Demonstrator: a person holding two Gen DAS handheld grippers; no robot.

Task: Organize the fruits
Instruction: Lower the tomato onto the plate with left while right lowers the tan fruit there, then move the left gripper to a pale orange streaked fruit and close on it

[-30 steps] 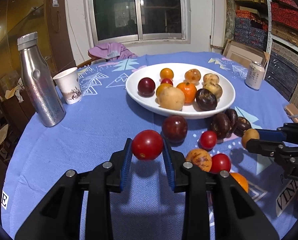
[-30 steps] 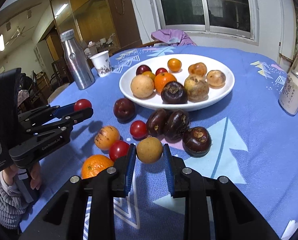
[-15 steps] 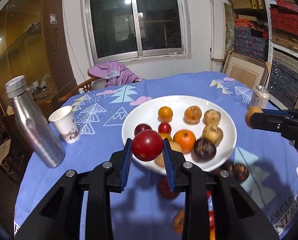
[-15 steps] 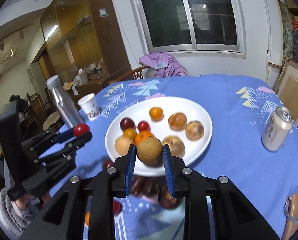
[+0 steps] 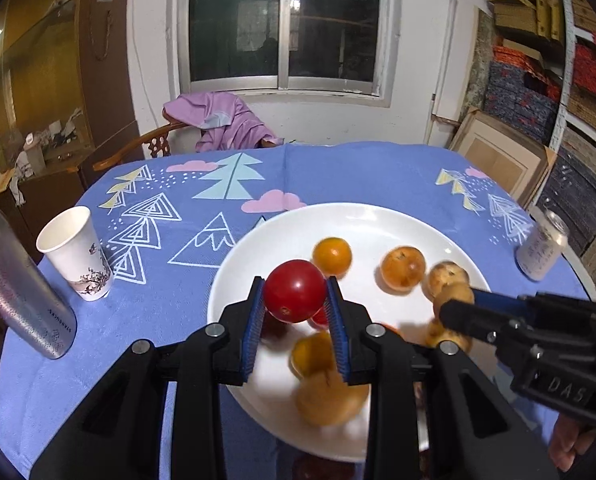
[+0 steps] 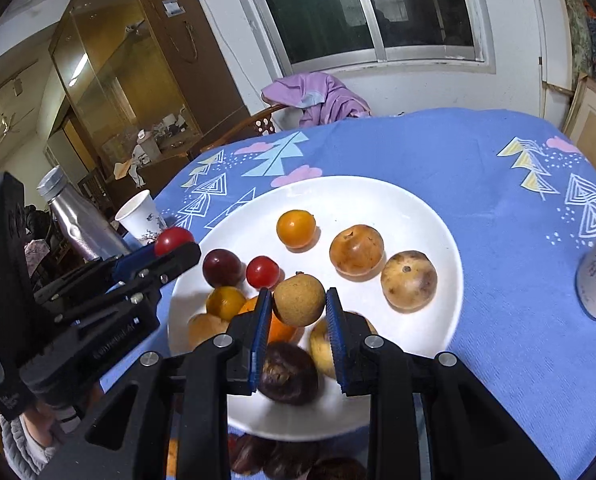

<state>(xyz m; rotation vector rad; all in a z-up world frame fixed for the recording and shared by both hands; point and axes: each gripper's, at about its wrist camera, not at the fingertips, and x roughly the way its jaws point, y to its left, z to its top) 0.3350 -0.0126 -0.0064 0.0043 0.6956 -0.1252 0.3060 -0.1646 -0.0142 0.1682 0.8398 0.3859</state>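
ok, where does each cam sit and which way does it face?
Left wrist: on the left tool, angled down at the white round plate; shows its fingers gripping a red tomato.
Right wrist: on the right tool, angled down likewise; grips a tan round fruit.
Shared: plate, white paper cup, each other's tool.

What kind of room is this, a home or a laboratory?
Most likely a lived-in home room that also serves for storage. A cloth-covered table holds a plate of fruit, a garment hangs over a wooden chair, and stacked boxes fill shelves along one wall.
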